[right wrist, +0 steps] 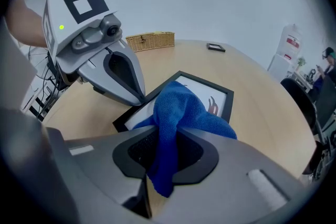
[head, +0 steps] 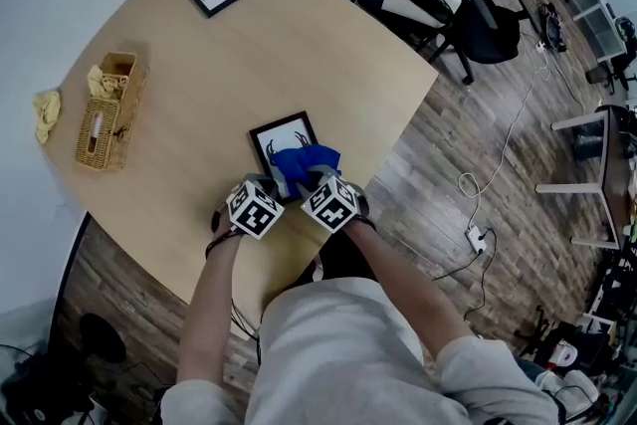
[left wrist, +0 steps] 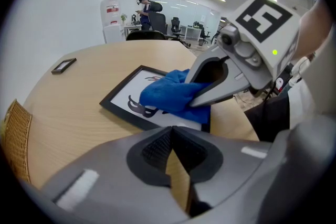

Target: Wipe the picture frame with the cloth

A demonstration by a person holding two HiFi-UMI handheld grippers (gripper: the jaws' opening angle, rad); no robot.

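Two grippers work the picture frame [head: 271, 136], seemingly mid-wipe: right gripper [right wrist: 164, 162] fingers clamp the cloth [right wrist: 181, 113] on it, left gripper [left wrist: 172, 157] fingers closed, empty. Next, sweep cloth across the rest.

The left forearm [head: 211, 299] and right forearm [head: 403, 279] reach forward and down from the body, bare and angled inward, so the two grippers sit close beside each other. The left gripper [left wrist: 170, 136] has its jaws pressed together with nothing between them. The right gripper [right wrist: 165, 147] clamps a hanging fold of the blue cloth [right wrist: 184, 107].
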